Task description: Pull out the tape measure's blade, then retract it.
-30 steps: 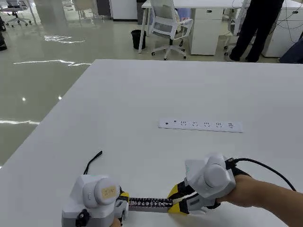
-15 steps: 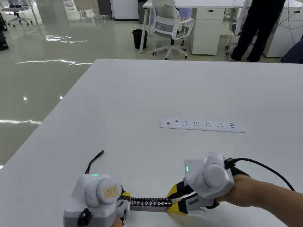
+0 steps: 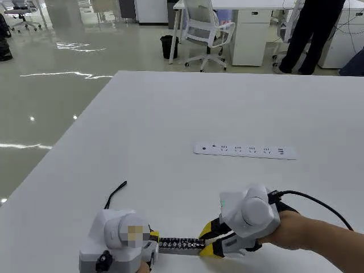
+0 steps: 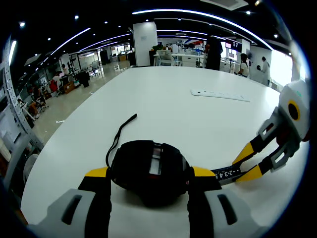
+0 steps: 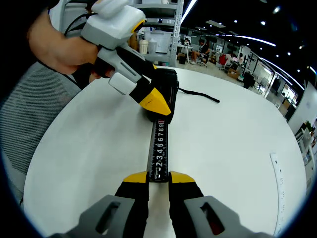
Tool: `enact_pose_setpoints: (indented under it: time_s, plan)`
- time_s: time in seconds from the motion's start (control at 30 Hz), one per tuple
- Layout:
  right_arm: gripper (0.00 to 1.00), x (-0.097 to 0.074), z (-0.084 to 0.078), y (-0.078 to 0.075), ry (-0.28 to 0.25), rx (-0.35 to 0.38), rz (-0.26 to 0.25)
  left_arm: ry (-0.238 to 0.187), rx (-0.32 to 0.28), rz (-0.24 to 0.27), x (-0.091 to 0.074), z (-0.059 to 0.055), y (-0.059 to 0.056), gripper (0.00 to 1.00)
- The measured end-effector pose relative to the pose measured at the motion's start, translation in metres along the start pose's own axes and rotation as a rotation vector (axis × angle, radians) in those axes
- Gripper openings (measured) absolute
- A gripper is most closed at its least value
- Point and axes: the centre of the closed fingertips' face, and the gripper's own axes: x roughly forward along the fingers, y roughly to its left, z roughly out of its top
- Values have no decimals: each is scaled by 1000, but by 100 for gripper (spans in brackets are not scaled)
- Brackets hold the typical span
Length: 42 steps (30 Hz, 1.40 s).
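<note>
Clamps tape measure (image 4: 143,158) body in left gripper (image 4: 149,172) jaws by table (image 3: 227,102) near edge; pinches blade (image 5: 159,148) tip in right gripper (image 5: 158,177), long axis straight along that edge between both.

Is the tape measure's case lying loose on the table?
No, the left gripper clamps the black case while the right gripper holds the blade.

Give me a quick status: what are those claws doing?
Left gripper shut on tape measure case. Right gripper shut on blade, short stretch out. Power strip lies well clear.
</note>
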Motion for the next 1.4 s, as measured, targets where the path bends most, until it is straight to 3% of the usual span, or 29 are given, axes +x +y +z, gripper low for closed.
enact_pose_setpoints:
  time_s: [1.4]
  plan:
    - [14, 13, 14, 0, -13, 2, 3, 21, -8, -15, -1, -1, 1, 58]
